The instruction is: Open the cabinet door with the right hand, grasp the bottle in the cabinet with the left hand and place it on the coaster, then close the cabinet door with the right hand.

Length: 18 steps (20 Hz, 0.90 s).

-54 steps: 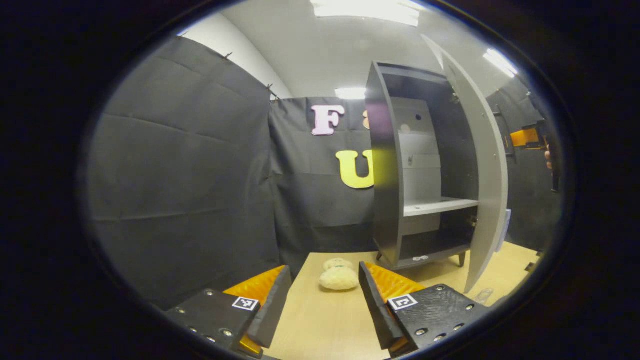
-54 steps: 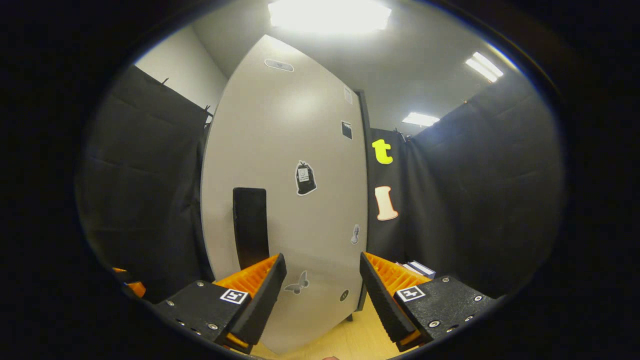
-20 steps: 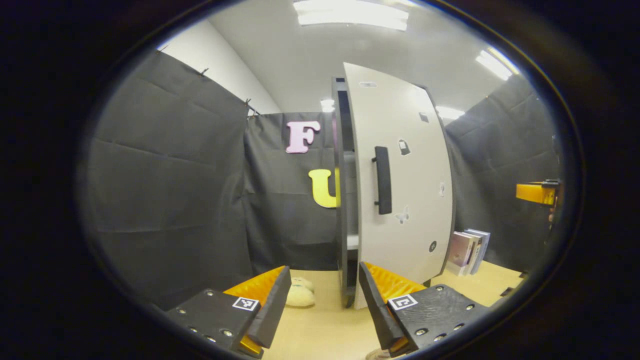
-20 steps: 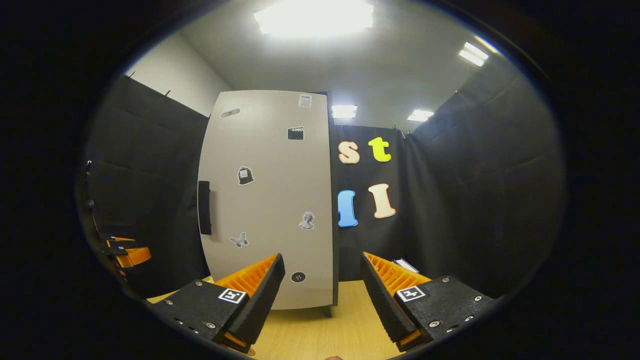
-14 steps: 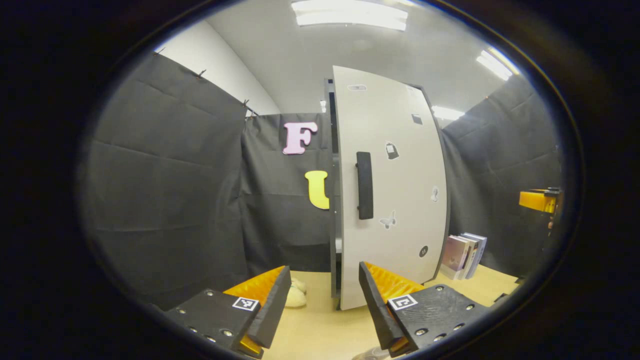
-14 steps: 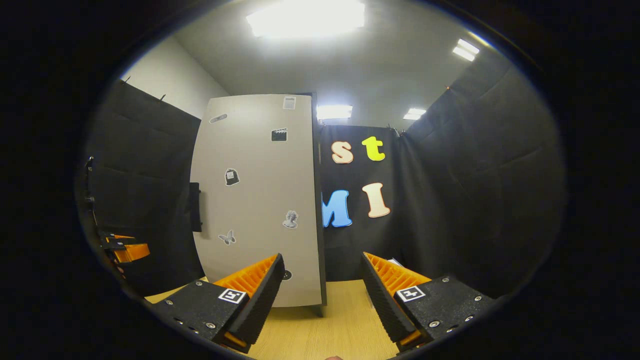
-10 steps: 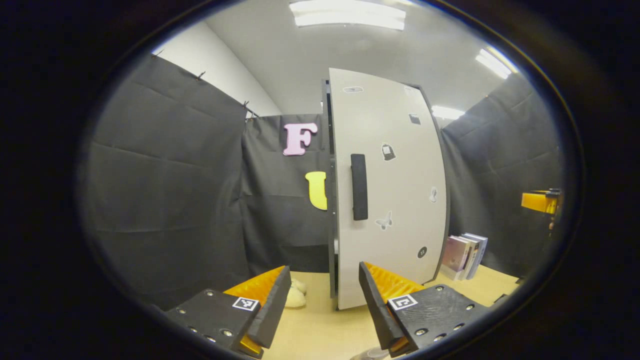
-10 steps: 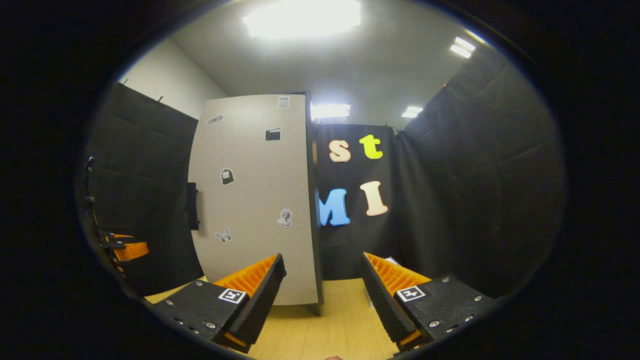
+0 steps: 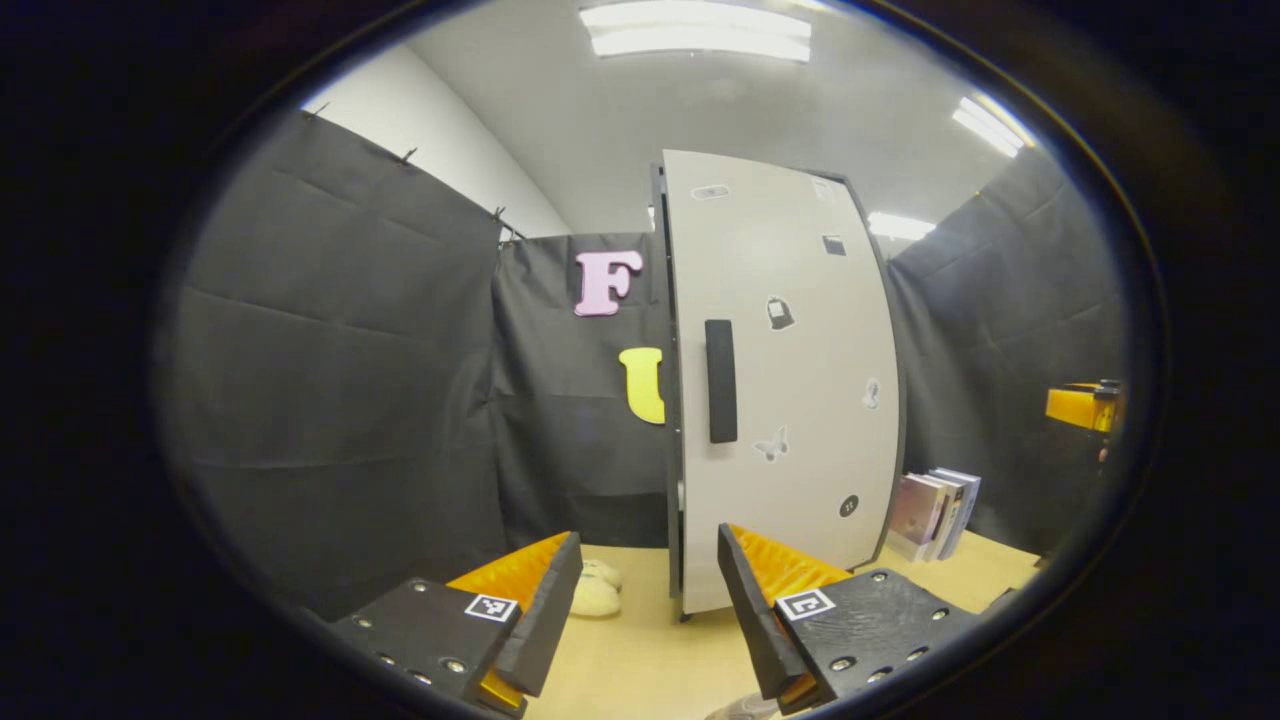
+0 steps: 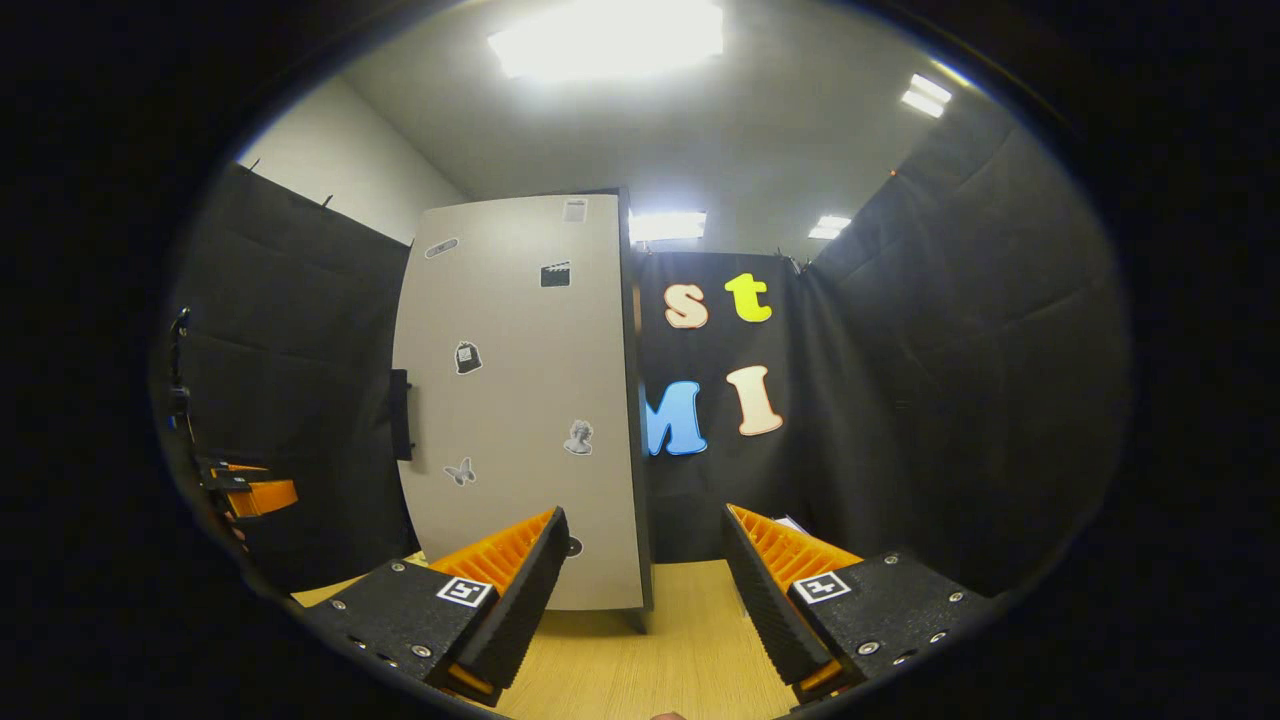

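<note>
Left gripper view: cabinet door (image 9: pixel 790 380) shut at 12 o'clock on worktop (image 9: pixel 640 660); left hand-held gripper (image 9: pixel 645 590) wide open, empty. Right hand-held gripper (image 10: pixel 640 580) likewise, bottle partly visible at 6 o'clock (image 9: pixel 735 708)

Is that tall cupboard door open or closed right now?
Closed, or very nearly. In the left gripper view the cabinet door lies flat against the cabinet's front edge, no shelves visible; whether it is fully latched cannot be told.
</note>
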Each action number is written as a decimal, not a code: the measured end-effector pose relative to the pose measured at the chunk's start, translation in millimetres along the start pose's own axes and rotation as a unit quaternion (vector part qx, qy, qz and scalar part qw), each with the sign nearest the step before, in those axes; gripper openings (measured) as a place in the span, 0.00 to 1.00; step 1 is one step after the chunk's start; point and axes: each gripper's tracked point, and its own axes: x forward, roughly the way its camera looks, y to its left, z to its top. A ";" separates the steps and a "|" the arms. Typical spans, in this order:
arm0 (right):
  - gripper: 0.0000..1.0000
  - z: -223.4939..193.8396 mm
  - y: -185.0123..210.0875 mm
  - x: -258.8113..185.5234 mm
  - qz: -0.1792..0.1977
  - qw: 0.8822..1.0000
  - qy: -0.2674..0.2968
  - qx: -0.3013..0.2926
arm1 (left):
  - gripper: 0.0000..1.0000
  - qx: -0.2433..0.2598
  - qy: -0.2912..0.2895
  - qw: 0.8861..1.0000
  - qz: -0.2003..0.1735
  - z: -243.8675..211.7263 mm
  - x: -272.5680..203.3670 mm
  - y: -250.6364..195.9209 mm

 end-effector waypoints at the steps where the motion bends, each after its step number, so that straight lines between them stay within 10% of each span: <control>1: 0.93 0.3 1.5 -0.7 0.001 1.000 0.001 0.001 | 0.83 -0.001 -0.002 1.000 0.002 0.6 -1.4 1.6; 18: 0.93 1.5 14.9 10.8 0.008 1.000 0.002 0.002 | 0.74 -0.008 0.001 1.000 0.017 -16.9 -8.0 11.5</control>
